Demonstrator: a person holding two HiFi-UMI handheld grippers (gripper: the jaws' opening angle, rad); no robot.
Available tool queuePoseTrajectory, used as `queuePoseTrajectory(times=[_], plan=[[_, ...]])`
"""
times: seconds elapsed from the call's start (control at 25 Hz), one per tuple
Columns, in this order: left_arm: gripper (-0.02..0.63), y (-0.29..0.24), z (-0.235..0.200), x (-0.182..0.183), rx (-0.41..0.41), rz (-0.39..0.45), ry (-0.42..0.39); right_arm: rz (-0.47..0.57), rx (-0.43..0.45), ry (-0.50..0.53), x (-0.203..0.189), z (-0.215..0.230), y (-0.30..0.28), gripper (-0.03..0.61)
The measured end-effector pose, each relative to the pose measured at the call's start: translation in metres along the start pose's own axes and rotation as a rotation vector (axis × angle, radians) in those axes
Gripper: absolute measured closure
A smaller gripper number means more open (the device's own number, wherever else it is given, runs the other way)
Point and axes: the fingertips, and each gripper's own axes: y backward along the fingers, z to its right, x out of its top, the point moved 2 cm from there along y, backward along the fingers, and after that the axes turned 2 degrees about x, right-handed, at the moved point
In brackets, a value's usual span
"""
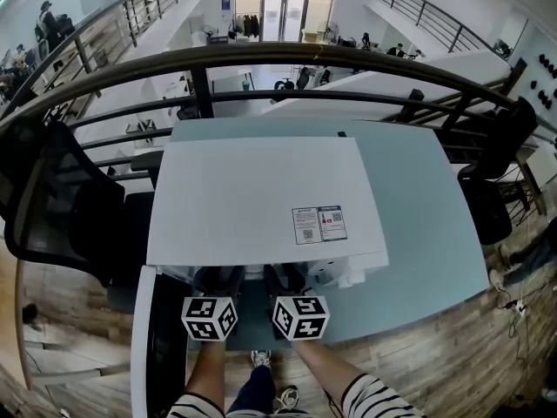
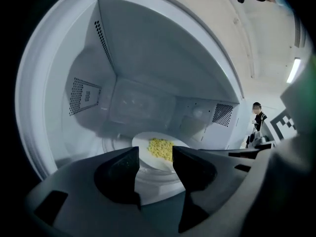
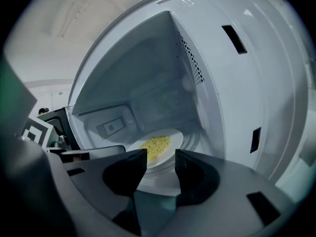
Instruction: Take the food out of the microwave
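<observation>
A white microwave (image 1: 261, 198) stands on a pale blue-green table (image 1: 426, 216), its door (image 1: 144, 338) swung open to the left. Inside, a white plate (image 2: 142, 144) carries a heap of yellow food (image 2: 160, 147) on the turntable. The same plate (image 3: 174, 138) and food (image 3: 155, 144) show in the right gripper view. My left gripper (image 2: 155, 157) and right gripper (image 3: 161, 159) sit side by side at the cavity's mouth, short of the plate. Both are open, with nothing between the jaws. In the head view the microwave's top hides their tips and the plate.
Black office chairs stand left (image 1: 61, 207) and right (image 1: 487, 190) of the table. A dark railing (image 1: 278, 59) runs behind it, above a lower office floor. The cavity walls flank both grippers closely. A person (image 2: 257, 115) stands far off to the right.
</observation>
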Motion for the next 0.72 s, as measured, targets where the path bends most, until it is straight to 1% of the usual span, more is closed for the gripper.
queuePoseTrajectory(times=[0.16, 0.36, 0.56, 0.72], plan=[[0.423, -0.007, -0.006, 0.002, 0.011, -0.028, -0.002, 0.006, -0.020, -0.012, 0.003, 0.003, -0.005, 0.407], [0.423, -0.015, -0.007, -0.003, 0.005, -0.069, 0.011, -0.001, -0.032, -0.027, 0.003, 0.005, -0.011, 0.407], [0.422, -0.017, -0.005, -0.007, 0.008, -0.124, 0.003, -0.007, -0.045, -0.026, 0.004, 0.004, -0.015, 0.407], [0.420, -0.017, -0.003, -0.010, -0.005, -0.128, 0.014, -0.003, -0.032, -0.043, 0.002, 0.005, -0.014, 0.407]])
